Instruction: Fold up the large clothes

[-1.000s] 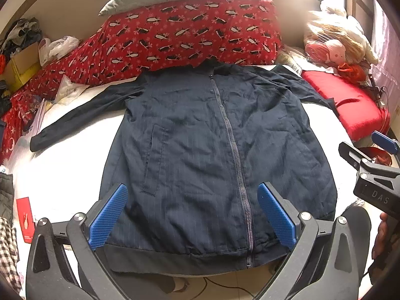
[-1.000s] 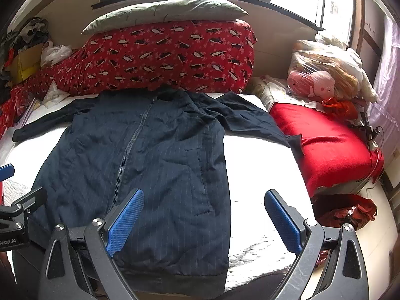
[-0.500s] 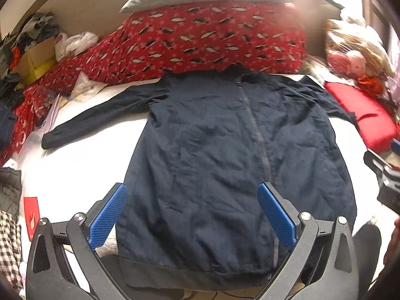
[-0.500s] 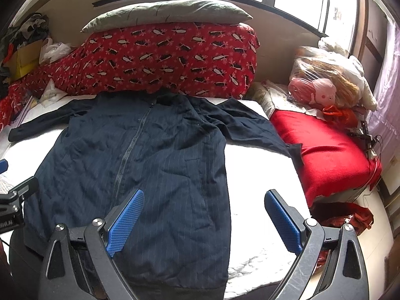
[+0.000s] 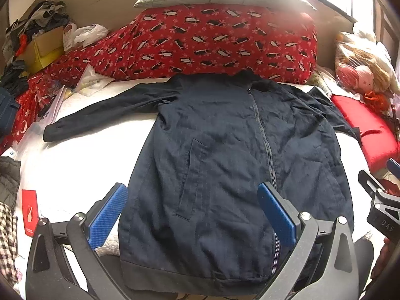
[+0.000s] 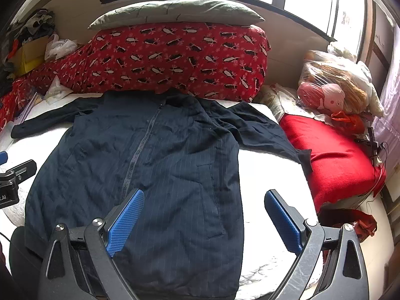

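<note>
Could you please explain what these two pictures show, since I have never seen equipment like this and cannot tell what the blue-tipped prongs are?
Each picture comes from a camera on a hand-held gripper, looking along its two blue-padded fingers. One shows the left gripper, the other the right gripper; both are open and hold nothing. A dark navy jacket lies flat on the white bed, zipped, sleeves spread. Behind it is a red patterned quilt; a red cushion lies to the right.

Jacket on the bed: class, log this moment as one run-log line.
jacket: flat, zipped, sleeves spread | left gripper: open above hem, empty | right gripper: open, empty | fold: not started
</note>
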The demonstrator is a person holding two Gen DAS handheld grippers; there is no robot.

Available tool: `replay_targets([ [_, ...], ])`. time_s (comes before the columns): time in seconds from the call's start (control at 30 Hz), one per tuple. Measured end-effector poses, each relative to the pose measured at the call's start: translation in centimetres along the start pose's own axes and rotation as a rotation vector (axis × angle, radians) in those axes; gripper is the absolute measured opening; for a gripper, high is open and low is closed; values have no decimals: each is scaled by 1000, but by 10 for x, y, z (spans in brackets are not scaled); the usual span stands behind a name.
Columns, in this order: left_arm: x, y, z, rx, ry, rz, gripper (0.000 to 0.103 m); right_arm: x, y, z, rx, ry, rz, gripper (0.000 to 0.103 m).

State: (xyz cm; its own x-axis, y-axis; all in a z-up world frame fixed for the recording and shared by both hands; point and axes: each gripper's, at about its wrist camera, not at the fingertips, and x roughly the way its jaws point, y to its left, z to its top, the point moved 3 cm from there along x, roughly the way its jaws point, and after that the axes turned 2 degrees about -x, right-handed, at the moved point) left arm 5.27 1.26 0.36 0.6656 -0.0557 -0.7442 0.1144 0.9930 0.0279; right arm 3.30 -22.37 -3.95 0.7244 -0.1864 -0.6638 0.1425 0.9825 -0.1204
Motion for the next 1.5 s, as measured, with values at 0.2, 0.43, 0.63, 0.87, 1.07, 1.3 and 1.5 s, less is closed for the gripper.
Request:
replay_targets([
  [0.2,0,-3,0,7,2,-1,103,0,-2,-2,8,4,0,98],
  [0.43,2,-4,-1,8,13,4,103,2,-2,-4,10,8,9,98],
  [0.63,12,1,-1,17,38,17,103,14,-8,-8,42,50,25,98],
  [0.87,58,60,-20,-2,260,31,103,55,-44,-48,78,237,-9,98],
  [1.07,105,107,-66,-26,488,82,103,90,-69,-112,139,497,116,97],
  [1.3,98,76,-94,88,505,-19,16,81,-22,-150,-28,561,384,36],
  [1.5,55,89,-70,-41,463,-160,11,37,-41,-130,58,419,511,8],
])
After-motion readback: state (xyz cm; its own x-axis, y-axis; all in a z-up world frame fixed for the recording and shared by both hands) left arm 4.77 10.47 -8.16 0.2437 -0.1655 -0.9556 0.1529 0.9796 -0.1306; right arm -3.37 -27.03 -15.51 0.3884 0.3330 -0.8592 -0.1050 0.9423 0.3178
